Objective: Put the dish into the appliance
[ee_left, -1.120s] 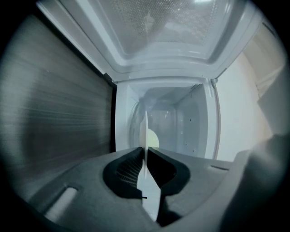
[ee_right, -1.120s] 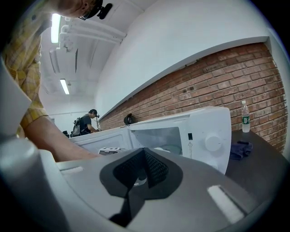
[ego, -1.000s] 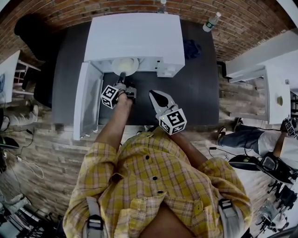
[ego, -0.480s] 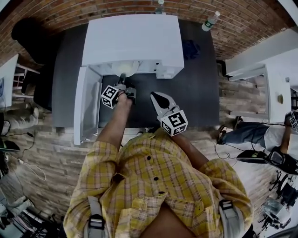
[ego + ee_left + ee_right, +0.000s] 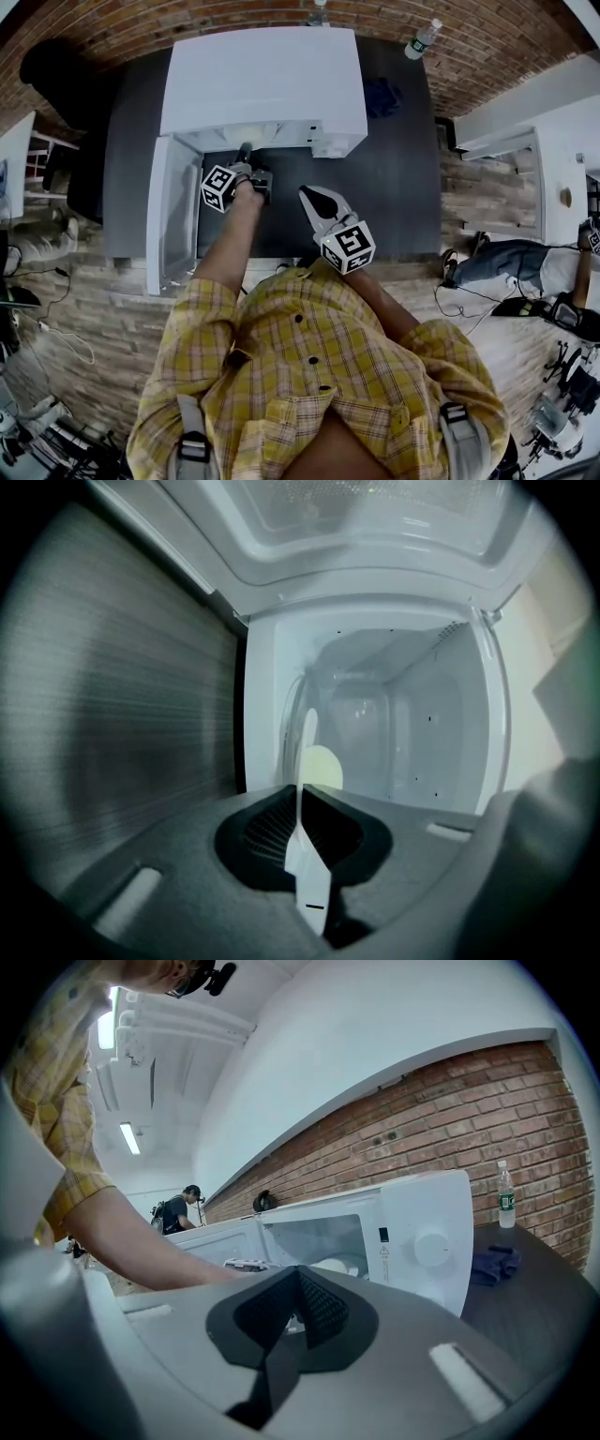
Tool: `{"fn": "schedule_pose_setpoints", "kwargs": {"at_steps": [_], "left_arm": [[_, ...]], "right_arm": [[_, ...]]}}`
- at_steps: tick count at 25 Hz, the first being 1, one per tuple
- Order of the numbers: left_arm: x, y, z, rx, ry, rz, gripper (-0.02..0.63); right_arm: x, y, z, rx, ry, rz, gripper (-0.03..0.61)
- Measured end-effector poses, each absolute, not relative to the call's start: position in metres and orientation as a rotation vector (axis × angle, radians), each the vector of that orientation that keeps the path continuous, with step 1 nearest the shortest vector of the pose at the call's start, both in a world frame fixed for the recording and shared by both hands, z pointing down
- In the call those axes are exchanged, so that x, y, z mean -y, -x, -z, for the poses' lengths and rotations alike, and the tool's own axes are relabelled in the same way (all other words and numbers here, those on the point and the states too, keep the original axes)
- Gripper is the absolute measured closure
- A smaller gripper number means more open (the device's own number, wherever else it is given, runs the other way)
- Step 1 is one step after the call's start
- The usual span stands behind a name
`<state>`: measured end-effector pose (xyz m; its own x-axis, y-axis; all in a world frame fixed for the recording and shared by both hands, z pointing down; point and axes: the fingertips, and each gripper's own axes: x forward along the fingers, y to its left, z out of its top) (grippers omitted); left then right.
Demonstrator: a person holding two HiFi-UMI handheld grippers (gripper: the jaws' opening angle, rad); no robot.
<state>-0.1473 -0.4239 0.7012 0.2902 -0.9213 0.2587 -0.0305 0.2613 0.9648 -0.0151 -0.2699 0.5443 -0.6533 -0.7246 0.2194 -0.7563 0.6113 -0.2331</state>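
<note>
Dish [image 5: 307,855] edge-on inside the open microwave [image 5: 258,80] cavity, clamped by left gripper [image 5: 245,153] at the rim. Right gripper [image 5: 309,194] clenched on nothing, over the dark table [image 5: 394,187] in front of the microwave.

Microwave [image 5: 262,80]: white casing, white cavity, white dial on a white panel.
Plate [image 5: 305,864]: pale cream-white.
Left tongs [image 5: 302,832]: grey body, black ribbed pads.
Right tongs [image 5: 298,1312]: grey body, black pads with a fine dotted texture.
Marker cubes [image 5: 218,187] [image 5: 349,247]: white faces with black square patterns.
Bench [image 5: 403,187]: dark charcoal, plain.
Brick wall [image 5: 469,1119]: red-brown bricks with paler mortar lines.
Shirt [image 5: 319,366]: yellow plaid crossed by dark and pale lines, dark buttons.
Cloth [image 5: 382,97]: dark blue.
Bottle [image 5: 504,1194]: clear with a green label.
Floor [image 5: 84,319]: grey-brown wood planks.
</note>
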Motion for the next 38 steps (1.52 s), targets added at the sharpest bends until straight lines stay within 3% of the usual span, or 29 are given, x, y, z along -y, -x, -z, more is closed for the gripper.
{"fn": "schedule_pose_setpoints", "kwargs": {"at_steps": [8,14,24,28,38], "left_arm": [[0.423,0.152,-0.700,1.124,-1.122,0.808,0.595],[0.419,0.152,-0.698,1.089,-1.134,0.812,0.534],[0.402,0.151,-0.687,1.068,-1.172,0.805,0.533],[0.393,0.153,-0.681,1.041,-1.188,0.814,0.534],[0.359,0.152,-0.654,0.995,-1.290,0.809,0.612]], "right_arm": [[0.271,0.013,-0.545,2.729,-1.258,-0.482,0.575],[0.270,0.012,-0.546,2.726,-1.255,-0.491,0.575],[0.264,0.016,-0.539,2.745,-1.240,-0.466,0.575],[0.260,0.018,-0.537,2.749,-1.241,-0.452,0.575],[0.241,0.019,-0.529,2.758,-1.251,-0.439,0.575]]}}
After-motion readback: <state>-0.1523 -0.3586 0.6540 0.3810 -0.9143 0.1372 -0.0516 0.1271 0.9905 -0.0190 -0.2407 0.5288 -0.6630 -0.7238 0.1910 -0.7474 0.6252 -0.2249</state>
